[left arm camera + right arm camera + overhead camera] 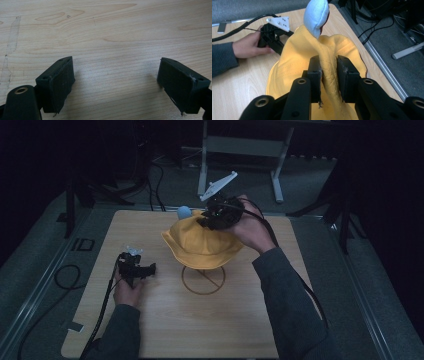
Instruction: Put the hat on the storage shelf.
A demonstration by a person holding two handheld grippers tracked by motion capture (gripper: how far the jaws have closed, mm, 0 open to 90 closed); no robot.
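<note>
My left tongs (150, 268) rest apart, nothing between them, on the bare wooden surface (165, 330). At the middle the yellow hat (200, 245) sits draped over a stand above a drawn ring (203, 280). My right tongs (329, 72) flank a pinched ridge of its crown; whether they press, I cannot tell. It looks soft, light and floppy, so a fold suits. The right gripper view reveals the pale blue pad (317, 15) underneath.
</note>
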